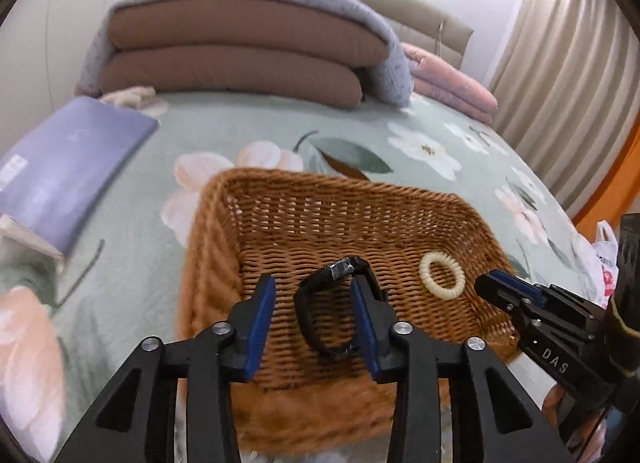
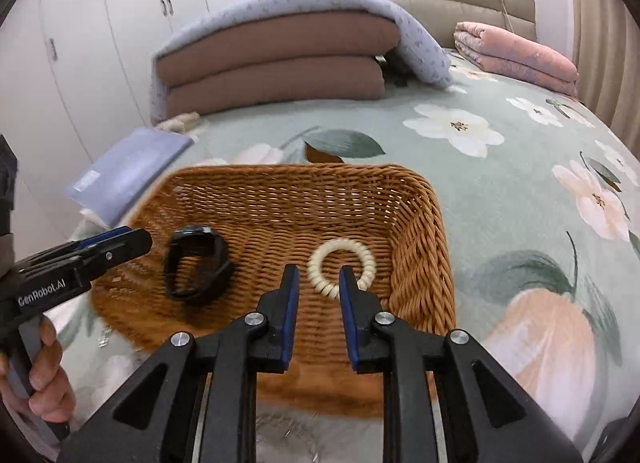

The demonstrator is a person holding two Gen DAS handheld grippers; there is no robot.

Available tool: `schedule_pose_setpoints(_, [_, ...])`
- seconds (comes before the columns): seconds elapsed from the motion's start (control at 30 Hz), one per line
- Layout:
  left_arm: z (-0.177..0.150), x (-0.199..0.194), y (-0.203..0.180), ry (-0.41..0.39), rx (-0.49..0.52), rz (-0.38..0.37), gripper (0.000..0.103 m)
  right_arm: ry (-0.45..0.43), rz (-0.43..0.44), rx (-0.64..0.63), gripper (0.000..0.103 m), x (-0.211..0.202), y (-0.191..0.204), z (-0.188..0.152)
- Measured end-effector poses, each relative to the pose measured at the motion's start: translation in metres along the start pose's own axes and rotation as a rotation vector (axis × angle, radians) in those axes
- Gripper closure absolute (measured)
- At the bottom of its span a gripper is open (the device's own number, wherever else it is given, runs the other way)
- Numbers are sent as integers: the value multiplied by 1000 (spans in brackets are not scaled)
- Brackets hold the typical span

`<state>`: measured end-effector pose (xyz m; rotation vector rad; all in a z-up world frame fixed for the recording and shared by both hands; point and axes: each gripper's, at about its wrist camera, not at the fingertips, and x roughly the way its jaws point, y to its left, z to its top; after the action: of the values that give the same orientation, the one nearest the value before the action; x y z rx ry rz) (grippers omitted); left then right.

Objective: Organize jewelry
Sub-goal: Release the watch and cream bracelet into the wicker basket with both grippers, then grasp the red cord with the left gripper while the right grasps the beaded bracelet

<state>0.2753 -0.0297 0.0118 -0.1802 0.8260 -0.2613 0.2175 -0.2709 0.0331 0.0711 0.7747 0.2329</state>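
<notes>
On the floral bedspread (image 2: pixel 500 191) lay a folded brown quilt (image 2: pixel 276 63) under a blue cover, a pink blanket (image 2: pixel 516 51) and a lavender folder (image 1: pixel 68 167); nothing stood between the grippers and the wicker basket (image 2: pixel 420 231). Inside it rested a black watch (image 2: pixel 198 267) and, apart to its right, a cream coil bracelet (image 2: pixel 342 265). The left gripper (image 1: pixel 314 303) hovered with jaws wide around the watch, gripping nothing. The right gripper (image 2: pixel 319 287) had a narrower gap, empty, near the bracelet.
</notes>
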Motion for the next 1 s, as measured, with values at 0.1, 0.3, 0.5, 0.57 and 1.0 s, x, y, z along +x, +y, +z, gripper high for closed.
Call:
schedule_pose_setpoints(0.1, [-6,-30,9,-36,-22,-59,63,-38,28,-20,80,-31,8,-16])
schedule_pose_setpoints(0.3, [-50,-105,27,-128,-51,-94,62,-149,75,-54,58,-92,23,-64])
schedule_pose_setpoints(0.5, [-103,-159,40,-152,-58,-74,62,-149,80,12,58,-118,28,-107])
schedule_pose_setpoints(0.57, [-116,-170,41,-155,-44,-59,62,-145,79,37,58,-124,26,-116])
schedule_pose_setpoints(1.0, [-183,-167,53,-44,-12,-117,62,-69,-28,6,58,-128,38,-159])
